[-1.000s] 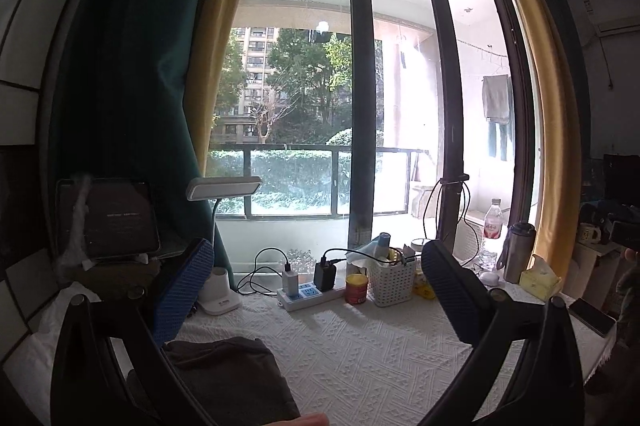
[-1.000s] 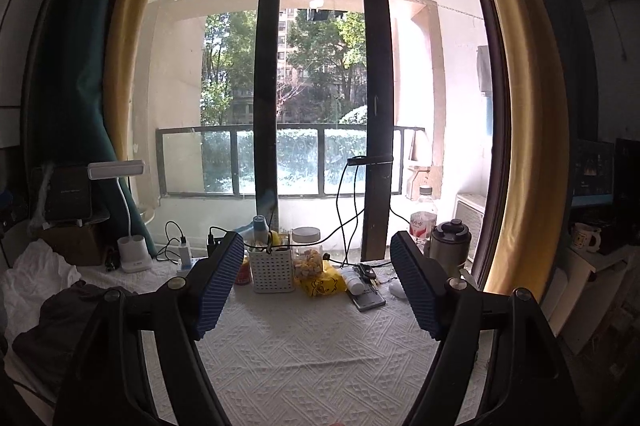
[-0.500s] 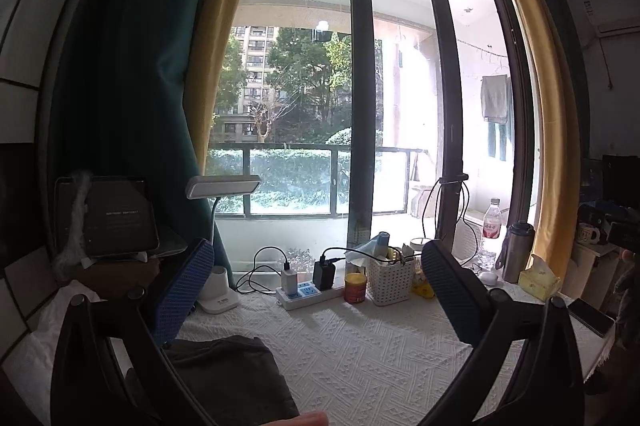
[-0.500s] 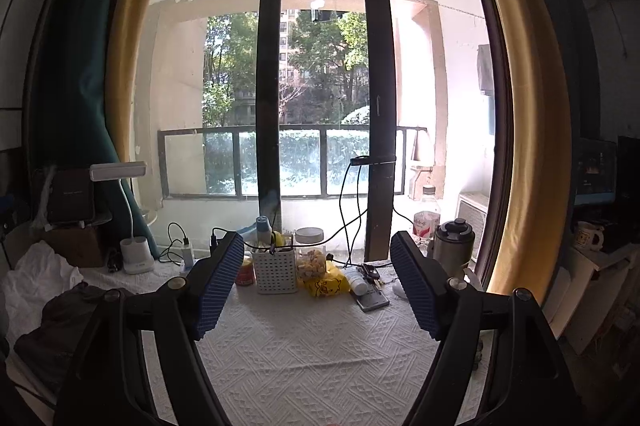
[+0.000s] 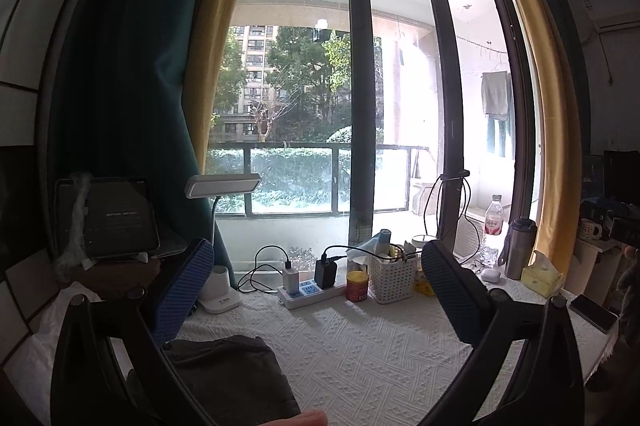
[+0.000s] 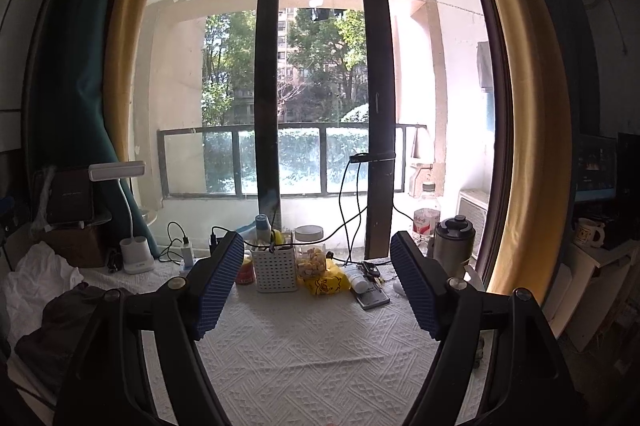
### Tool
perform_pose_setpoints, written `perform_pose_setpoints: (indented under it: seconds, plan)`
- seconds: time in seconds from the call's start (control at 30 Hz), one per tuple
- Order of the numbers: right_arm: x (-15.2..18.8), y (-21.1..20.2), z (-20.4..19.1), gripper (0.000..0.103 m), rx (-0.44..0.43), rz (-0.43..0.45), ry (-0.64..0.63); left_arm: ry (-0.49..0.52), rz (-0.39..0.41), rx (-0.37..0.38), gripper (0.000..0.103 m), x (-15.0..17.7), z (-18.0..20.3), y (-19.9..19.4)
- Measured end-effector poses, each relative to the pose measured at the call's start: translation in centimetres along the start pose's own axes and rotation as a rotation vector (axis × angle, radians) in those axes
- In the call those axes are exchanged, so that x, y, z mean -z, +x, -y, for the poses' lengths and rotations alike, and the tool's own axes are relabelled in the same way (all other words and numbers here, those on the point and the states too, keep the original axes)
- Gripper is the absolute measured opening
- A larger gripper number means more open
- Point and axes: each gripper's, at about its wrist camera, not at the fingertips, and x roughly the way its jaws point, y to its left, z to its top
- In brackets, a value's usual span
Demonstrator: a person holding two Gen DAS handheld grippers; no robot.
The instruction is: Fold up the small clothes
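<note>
Left gripper (image 5: 316, 290): jaws spread wide, nothing between them; pads are blue, ribbed, oblong, on black arms. Right gripper (image 6: 316, 286): jaws likewise spread and empty, same ribbed blue pads. Both hang above the table, touching no cloth.

A fingertip (image 5: 308, 419) shows at the lower edge of the left view.

Garment (image 5: 232, 374): dark grey, soft, rumpled, lying flat on the tablecloth (image 5: 360, 342) at the near left, just beside the left gripper's left pad. The tablecloth is white with a raised diamond weave.

Further back, in a row: white lamp (image 5: 222, 186) with flat rectangular head and curved neck; white power strip (image 5: 310, 294) with two chargers plugged in; small red can (image 5: 357, 284); white perforated plastic basket (image 5: 390, 278); steel flask (image 5: 518, 248); clear bottle (image 5: 495, 216).

Behind these stands a dark-framed window (image 5: 360, 106), flanked by yellow and green curtains.
</note>
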Motion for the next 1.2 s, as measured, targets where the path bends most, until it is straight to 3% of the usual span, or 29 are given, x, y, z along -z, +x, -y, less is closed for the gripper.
perform_pose_setpoints:
  seconds: [1.2]
  plan:
    - [0.22, 0.33, -0.15, 0.079, -0.006, -0.009, -0.021, -0.001, -0.016, 0.025, 0.102, 0.31, 0.29, 0.24]
